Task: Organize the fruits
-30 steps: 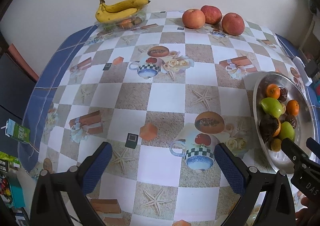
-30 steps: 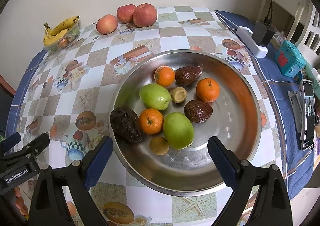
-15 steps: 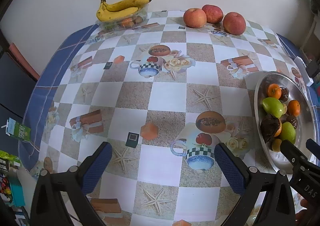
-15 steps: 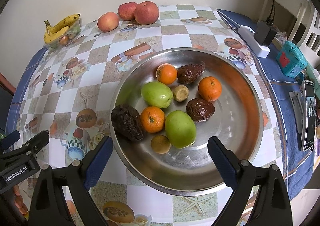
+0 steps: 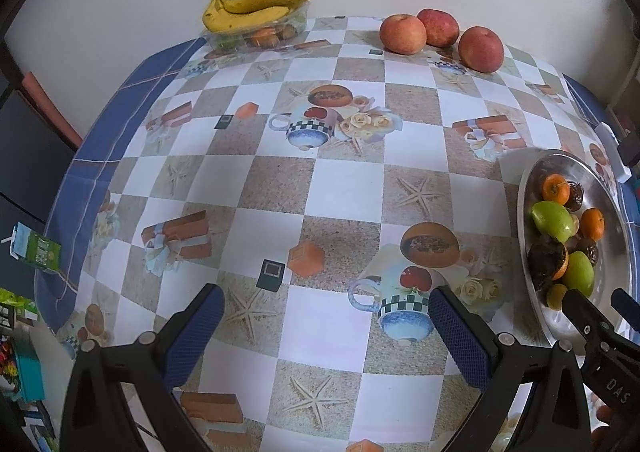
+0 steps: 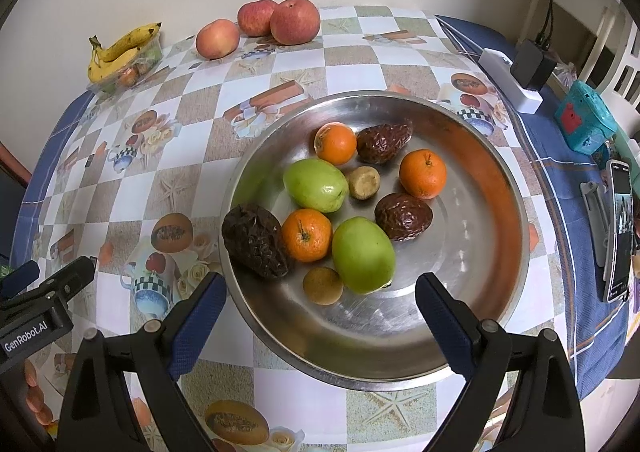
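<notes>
A steel bowl point(image 6: 496, 236) holds three oranges point(image 6: 307, 235), two green fruits point(image 6: 363, 254), dark wrinkled fruits point(image 6: 254, 240) and small brown ones point(image 6: 322, 285). My right gripper point(image 6: 320, 326) is open and empty, hovering over the bowl's near rim. My left gripper point(image 5: 326, 336) is open and empty above the checkered tablecloth point(image 5: 276, 184); the bowl point(image 5: 524, 220) lies at its right. Three apples point(image 5: 439, 34) sit at the far edge. Bananas point(image 5: 252, 8) lie on a clear box at the far left.
A white power strip with a black adapter point(image 6: 520, 76), a teal toy point(image 6: 584, 122) and a phone point(image 6: 620, 232) lie on the blue cloth to the right of the bowl. A green carton point(image 5: 36, 252) sits off the table's left edge. A wall runs behind.
Both grippers have drifted slightly; the left view shifted a little so the bowl sits further right. Nothing was grasped or moved.
</notes>
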